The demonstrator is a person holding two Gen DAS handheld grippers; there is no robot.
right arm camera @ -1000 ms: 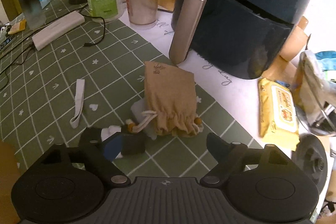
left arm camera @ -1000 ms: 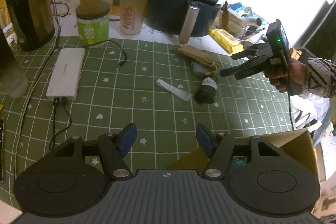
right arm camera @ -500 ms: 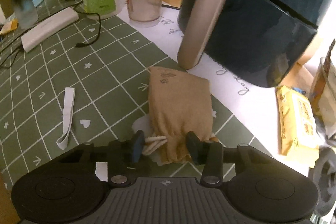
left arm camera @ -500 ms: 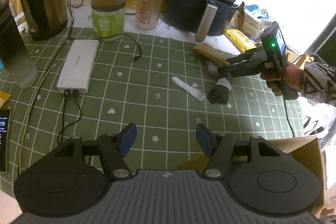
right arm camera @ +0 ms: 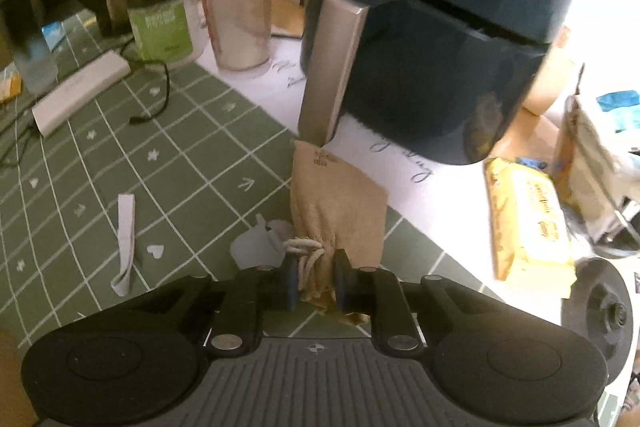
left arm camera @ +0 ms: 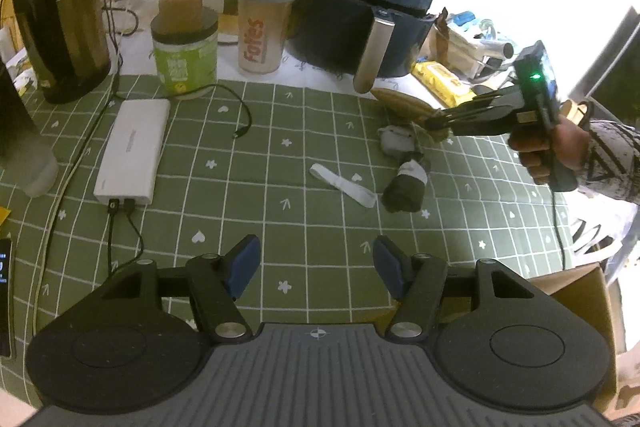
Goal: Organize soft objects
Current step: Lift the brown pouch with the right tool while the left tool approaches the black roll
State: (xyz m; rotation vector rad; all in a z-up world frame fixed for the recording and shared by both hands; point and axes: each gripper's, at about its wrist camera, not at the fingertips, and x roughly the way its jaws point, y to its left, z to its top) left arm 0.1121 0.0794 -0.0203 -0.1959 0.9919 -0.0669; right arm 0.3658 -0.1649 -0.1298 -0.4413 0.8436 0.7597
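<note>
My right gripper [right arm camera: 315, 281] is shut on the gathered neck of a tan drawstring pouch [right arm camera: 336, 205], which lies on the green checked mat in front of the air fryer. In the left wrist view the right gripper [left arm camera: 434, 123] grips the pouch [left arm camera: 404, 103] at the mat's far right. A grey soft item [right arm camera: 254, 243] lies beside the pouch. A rolled dark sock [left arm camera: 406, 185] and a white strap [left arm camera: 342, 183] lie on the mat. My left gripper [left arm camera: 316, 267] is open and empty, near the mat's front edge.
A dark air fryer [left arm camera: 368, 15], shaker bottle [left arm camera: 266, 23], green tub [left arm camera: 184, 55] and black kettle [left arm camera: 60, 19] stand at the back. A white power bank [left arm camera: 134, 151] with cables lies left. A cardboard box [left arm camera: 576, 299] is at front right. A yellow wipes pack [right arm camera: 532, 223] lies right.
My right gripper moved forward onto the pouch and its fingers closed from wide open to clamped on the pouch's neck. The left gripper stayed open, its view pulling back slightly.
</note>
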